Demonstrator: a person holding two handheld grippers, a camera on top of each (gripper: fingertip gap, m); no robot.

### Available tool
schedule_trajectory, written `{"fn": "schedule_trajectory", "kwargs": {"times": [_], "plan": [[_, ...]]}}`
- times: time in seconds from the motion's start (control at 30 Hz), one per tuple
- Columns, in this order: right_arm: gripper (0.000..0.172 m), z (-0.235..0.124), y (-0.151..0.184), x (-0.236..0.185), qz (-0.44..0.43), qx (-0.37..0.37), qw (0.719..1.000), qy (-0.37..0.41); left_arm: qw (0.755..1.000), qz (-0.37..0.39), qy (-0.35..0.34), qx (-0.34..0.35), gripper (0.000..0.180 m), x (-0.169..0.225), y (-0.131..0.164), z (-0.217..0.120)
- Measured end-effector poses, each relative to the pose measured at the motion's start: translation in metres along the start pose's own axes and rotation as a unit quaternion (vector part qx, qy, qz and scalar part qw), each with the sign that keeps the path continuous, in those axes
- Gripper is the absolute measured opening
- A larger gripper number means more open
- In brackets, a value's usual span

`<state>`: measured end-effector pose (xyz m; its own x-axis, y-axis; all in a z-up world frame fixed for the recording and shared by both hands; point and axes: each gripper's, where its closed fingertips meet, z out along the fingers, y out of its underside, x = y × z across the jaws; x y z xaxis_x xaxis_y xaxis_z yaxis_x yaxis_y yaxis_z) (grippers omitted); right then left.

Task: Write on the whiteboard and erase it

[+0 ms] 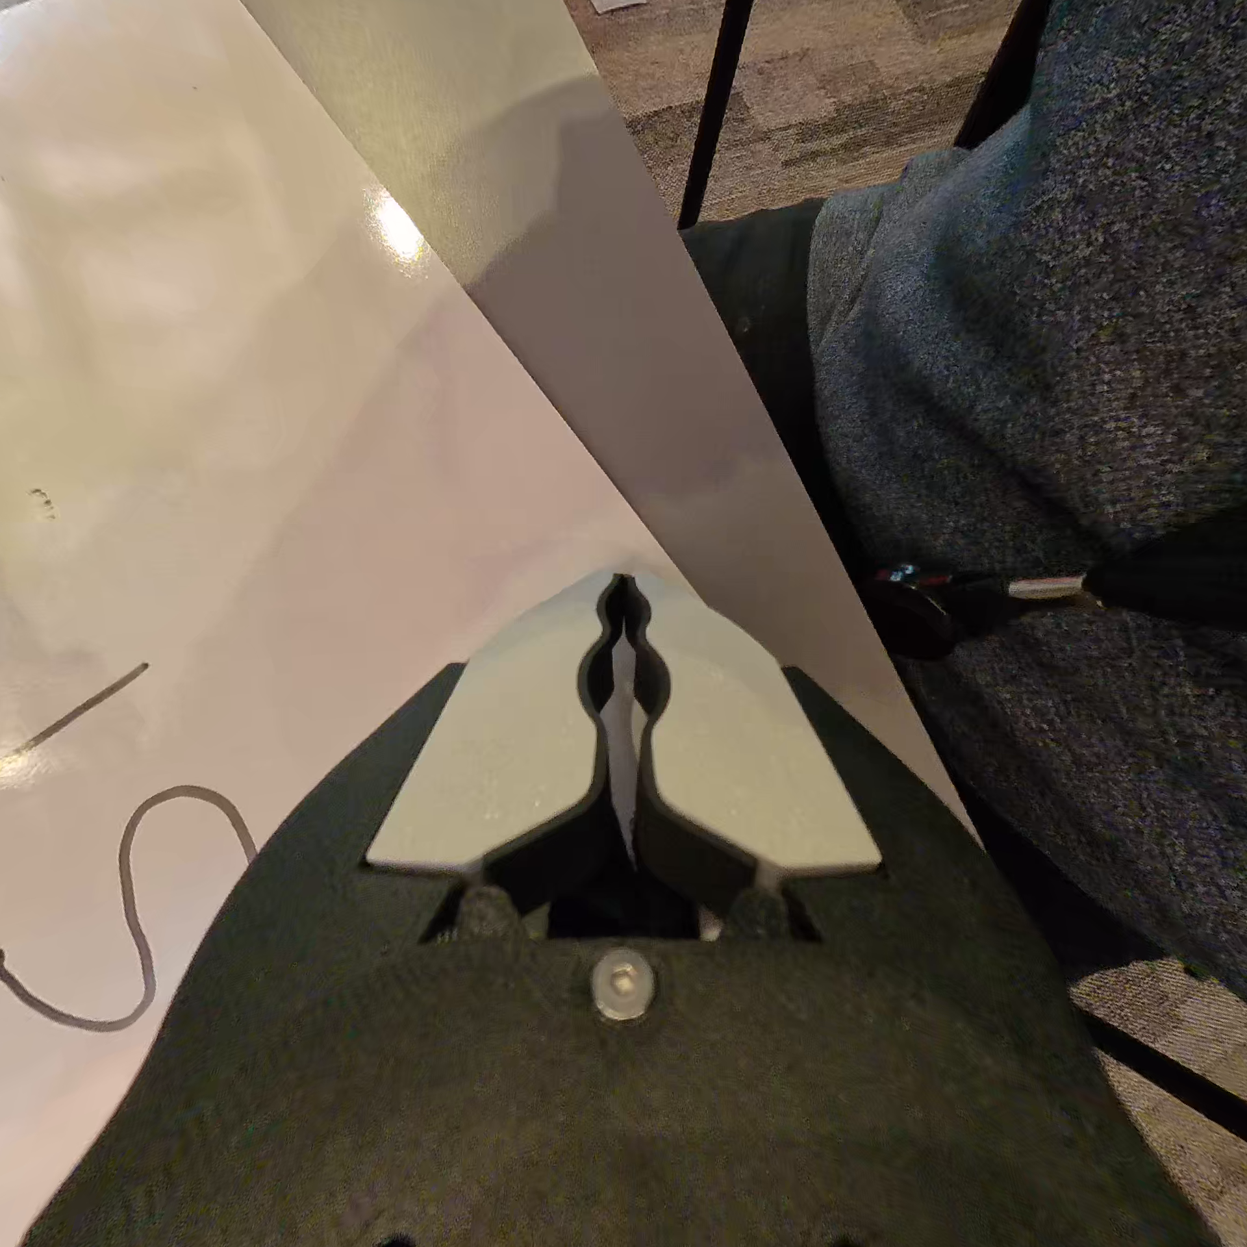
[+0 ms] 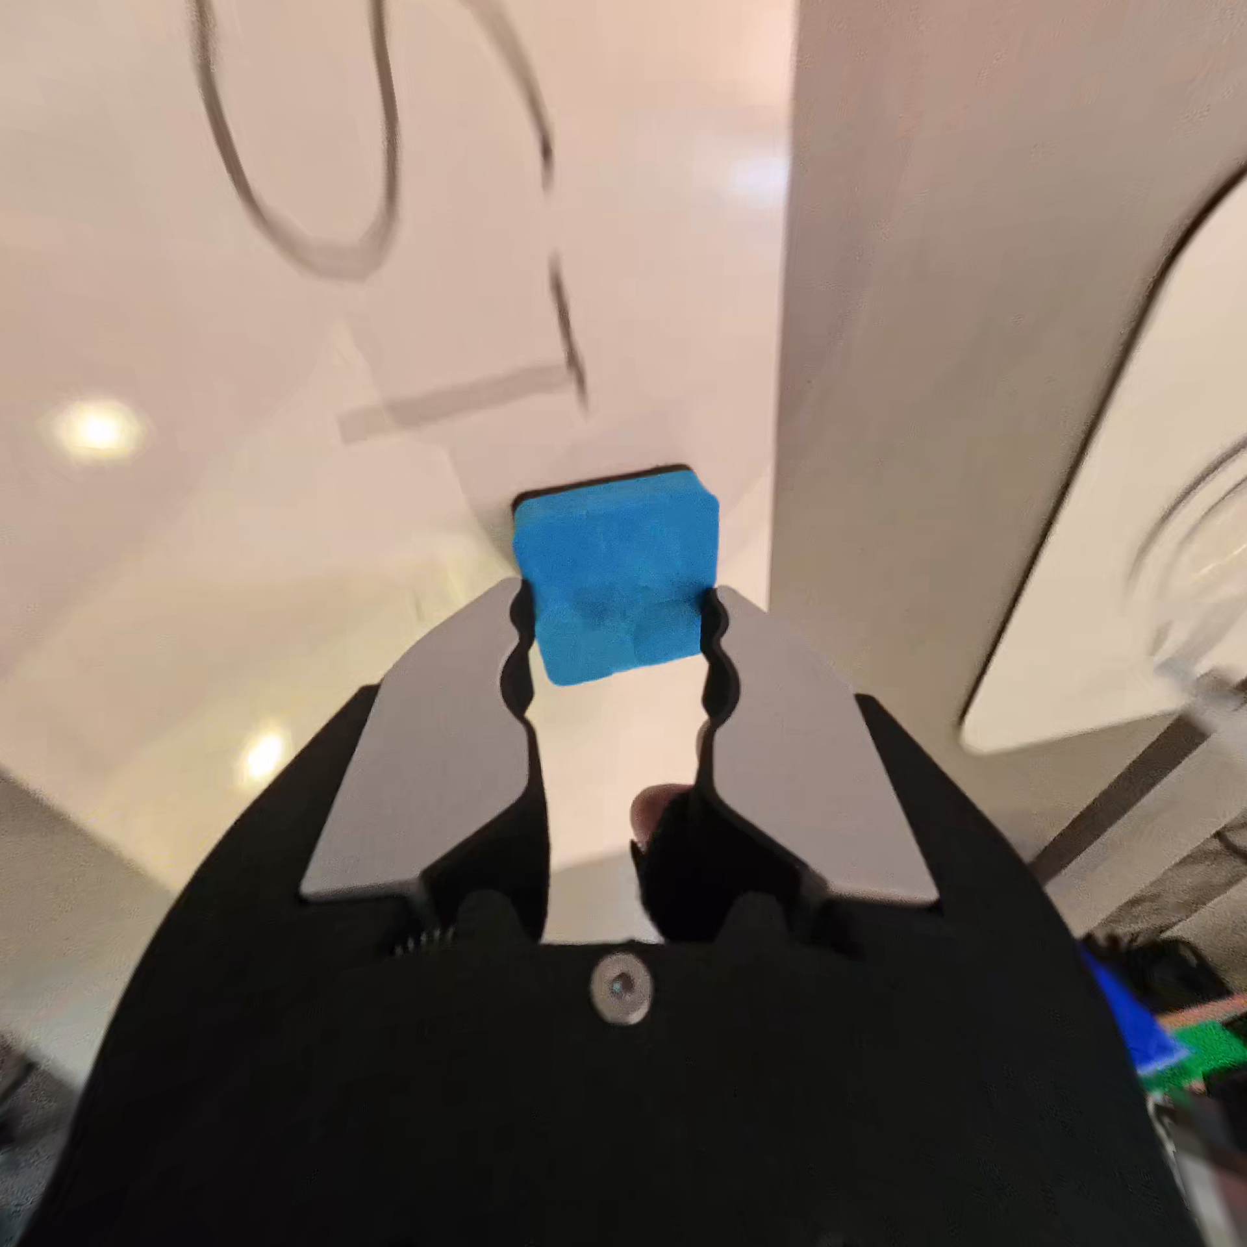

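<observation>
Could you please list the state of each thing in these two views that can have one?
Whiteboard: lying flat, dark marker strokes on it, not yet wiped clean.
Marker strokes: unerased ahead of the eraser.
Blue eraser: gripped by its sides, dark face toward the board.
Right claw: shut on the eraser.
Left claw: tips closed at the whiteboard's edge.

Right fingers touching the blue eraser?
Touching. The right wrist view shows both fingers pressed against the sides of the blue eraser, with no gap on either side.
</observation>
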<state>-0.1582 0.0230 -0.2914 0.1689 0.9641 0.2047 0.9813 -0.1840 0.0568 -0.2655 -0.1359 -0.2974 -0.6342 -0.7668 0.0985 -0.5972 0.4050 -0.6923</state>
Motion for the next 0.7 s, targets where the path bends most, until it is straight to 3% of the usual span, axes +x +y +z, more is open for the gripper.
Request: {"fn": "schedule_trajectory", "kwargs": {"times": [0.03,0.1,0.13,0.2,0.27,0.3,0.37,0.43,0.5,0.53,0.6,0.7], "plan": [[0.049,-0.001,0.024,-0.009,-0.003,-0.029,0.999,-0.027,1.0,0.001,-0.003,0.0,0.001,0.0,0.0,0.0],[0.049,-0.011,0.018,-0.043,-0.016,0.015,0.996,-0.083,1.0,0.001,-0.003,0.0,0.001,0.0,0.001,-0.001],[0.049,-0.012,0.002,-0.046,-0.029,0.051,0.996,-0.063,1.0,-0.001,0.0,0.0,0.001,0.0,0.0,-0.001],[0.049,-0.005,0.018,-0.027,-0.001,0.002,1.0,0.003,1.0,-0.005,0.006,0.0,0.001,0.0,0.0,-0.001],[0.049,-0.009,0.037,-0.046,0.003,-0.009,0.999,-0.053,1.0,0.0,0.0,0.0,0.001,0.0,0.0,0.0],[0.049,-0.013,0.026,-0.055,-0.01,0.014,0.998,-0.067,1.0,0.002,-0.003,0.0,0.001,0.0,0.0,0.0],[0.049,-0.009,0.017,-0.045,-0.02,0.008,1.0,-0.016,1.0,0.0,-0.001,0.0,0.001,0.0,0.0,0.0],[0.049,-0.012,0.029,-0.056,-0.016,-0.007,0.998,-0.058,1.0,0.0,-0.001,-0.001,0.001,0.0,0.0,-0.001],[0.049,-0.014,0.011,-0.06,-0.02,0.035,0.998,-0.057,1.0,0.003,-0.004,-0.001,0.001,0.0,0.0,-0.001],[0.049,-0.008,0.015,-0.042,-0.005,0.017,1.0,-0.009,1.0,0.003,-0.003,-0.001,0.001,0.0,0.0,-0.001],[0.049,-0.007,0.038,-0.04,0.019,-0.025,0.999,-0.024,1.0,0.004,-0.004,-0.001,0.001,0.0,0.0,-0.001],[0.049,-0.017,-0.009,-0.063,0.002,0.084,0.993,-0.087,1.0,0.006,-0.005,-0.001,0.001,0.0,0.0,0.0]]}}
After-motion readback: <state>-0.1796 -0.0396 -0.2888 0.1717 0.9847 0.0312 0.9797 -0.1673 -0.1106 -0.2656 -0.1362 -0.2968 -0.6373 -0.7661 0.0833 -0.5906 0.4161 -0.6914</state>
